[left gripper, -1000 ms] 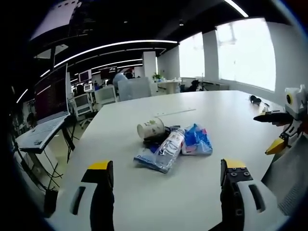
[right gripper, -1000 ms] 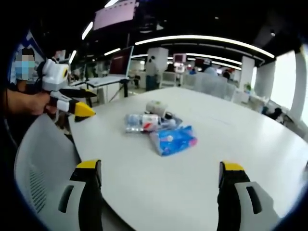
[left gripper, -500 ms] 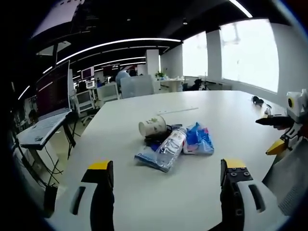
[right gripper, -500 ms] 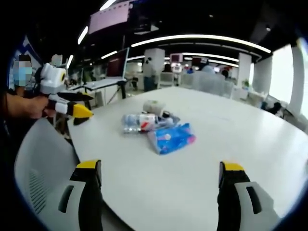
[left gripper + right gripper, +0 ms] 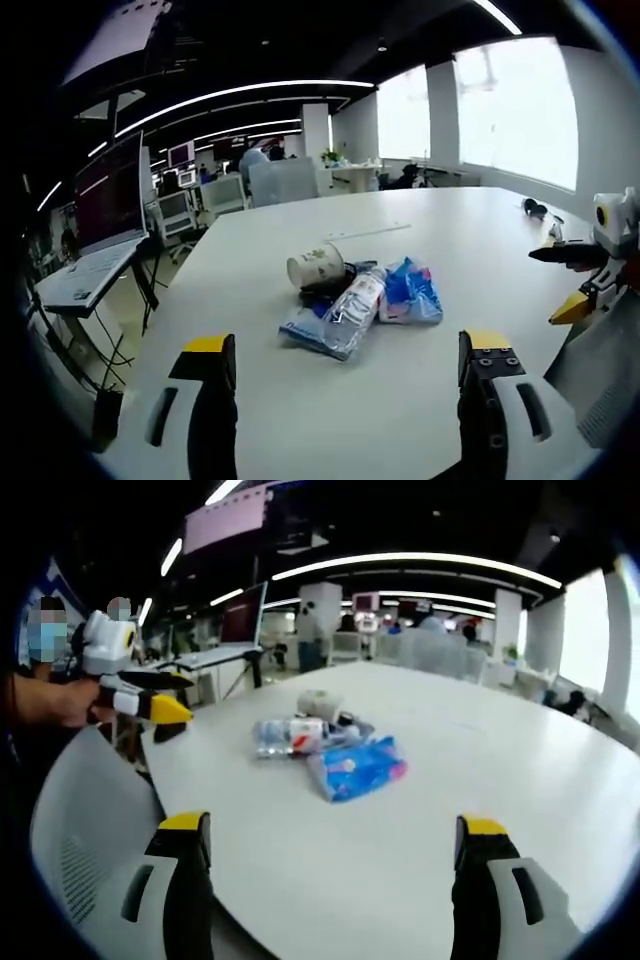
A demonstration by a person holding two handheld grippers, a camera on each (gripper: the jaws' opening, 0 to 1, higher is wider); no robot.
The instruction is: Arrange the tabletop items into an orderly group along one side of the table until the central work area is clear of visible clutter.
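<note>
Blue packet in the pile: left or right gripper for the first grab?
Right, probably. In the right gripper view the blue packet lies nearest, unobstructed, between open jaws. From the left gripper, the water bottle lies in front of it.

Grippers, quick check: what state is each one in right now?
Left gripper: open, holding nothing, short of the clutter pile.
Right gripper: open, holding nothing, above the table edge.

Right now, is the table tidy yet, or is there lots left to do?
Nothing is tidied yet. The paper cup, plastic bottle and blue packet lie heaped mid-table. The left gripper and right gripper are open, holding nothing. Everything needs moving to one side.
</note>
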